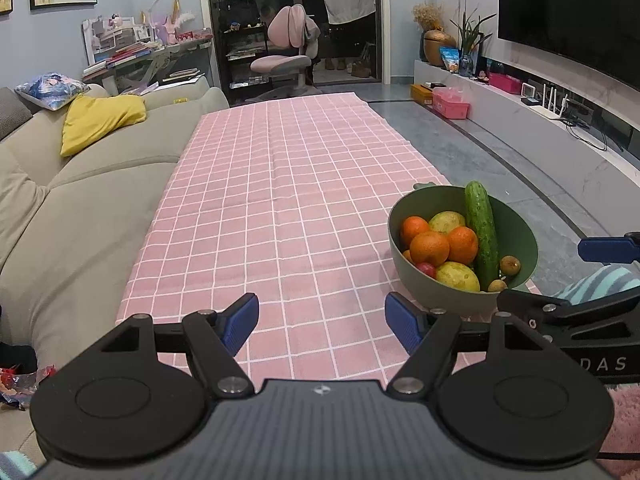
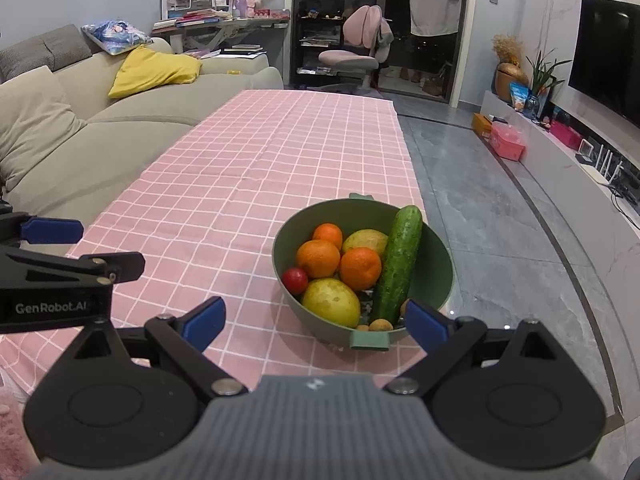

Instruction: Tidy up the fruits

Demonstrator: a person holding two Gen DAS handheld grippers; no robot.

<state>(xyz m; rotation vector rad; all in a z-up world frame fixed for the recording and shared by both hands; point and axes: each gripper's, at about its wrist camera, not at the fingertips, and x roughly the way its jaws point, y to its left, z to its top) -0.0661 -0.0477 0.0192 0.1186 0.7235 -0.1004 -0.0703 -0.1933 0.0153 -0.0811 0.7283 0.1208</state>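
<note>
A green bowl stands on the pink checked tablecloth near its right edge. It holds several oranges, two yellow-green fruits, a small red fruit, a long cucumber leaning on the rim, and small brown fruits. My right gripper is open and empty, just in front of the bowl. My left gripper is open and empty over the cloth, left of the bowl. Each gripper shows at the edge of the other's view.
A beige sofa with a yellow cushion runs along the table's left side. Grey floor lies to the right, with a TV shelf and pink boxes. A pink chair stands at the far end.
</note>
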